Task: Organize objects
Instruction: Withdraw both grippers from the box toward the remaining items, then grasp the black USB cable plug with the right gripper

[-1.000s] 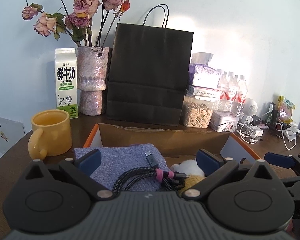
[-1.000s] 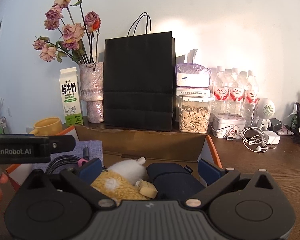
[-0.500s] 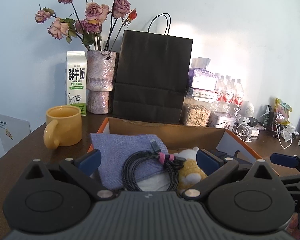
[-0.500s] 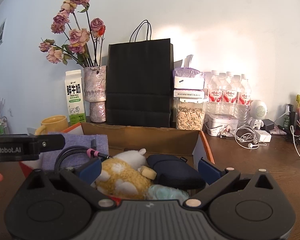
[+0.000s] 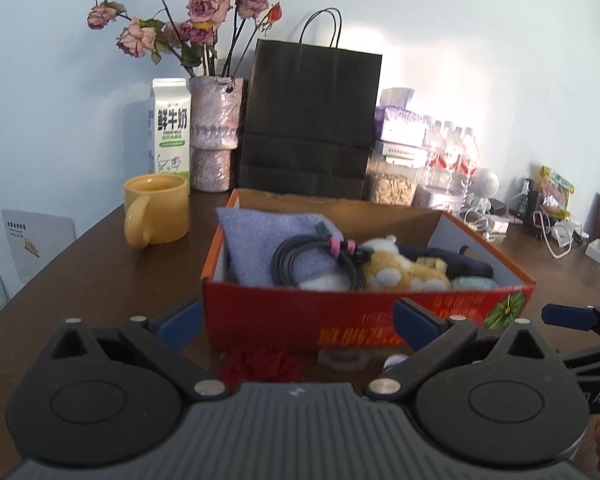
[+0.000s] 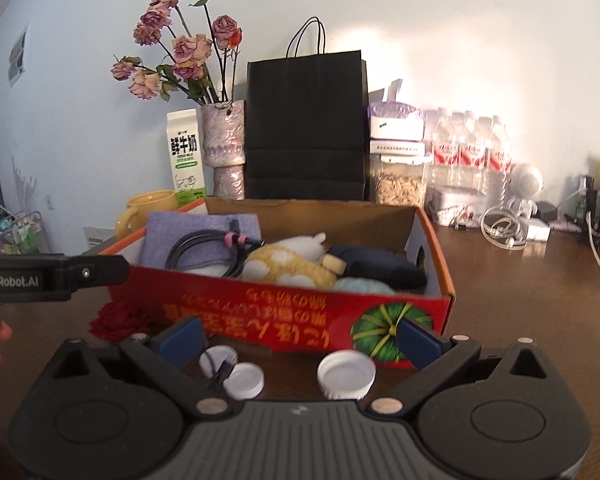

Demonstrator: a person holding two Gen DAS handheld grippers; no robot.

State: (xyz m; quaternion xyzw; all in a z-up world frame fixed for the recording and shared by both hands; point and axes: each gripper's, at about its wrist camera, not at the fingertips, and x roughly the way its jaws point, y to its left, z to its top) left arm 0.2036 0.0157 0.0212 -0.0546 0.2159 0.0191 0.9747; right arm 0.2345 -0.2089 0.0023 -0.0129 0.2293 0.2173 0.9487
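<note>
Grippers: left gripper [image 5: 296, 318] and right gripper [image 6: 298, 338] both spread, empty.
Caps [image 6: 346, 374]: on tabletop [image 6: 520, 296] before box [image 6: 300, 312].
Handling: light, stiff, slick; pinch across rim.

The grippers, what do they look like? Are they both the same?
They look alike. Each gripper, left and right, has a dark grey ribbed body, two black arms with round discs, small silver screw heads and blue pads on the fingers. In the right wrist view the left gripper's side is black with white "GenRobot.AI" lettering. No cables or sleeves show.
</note>
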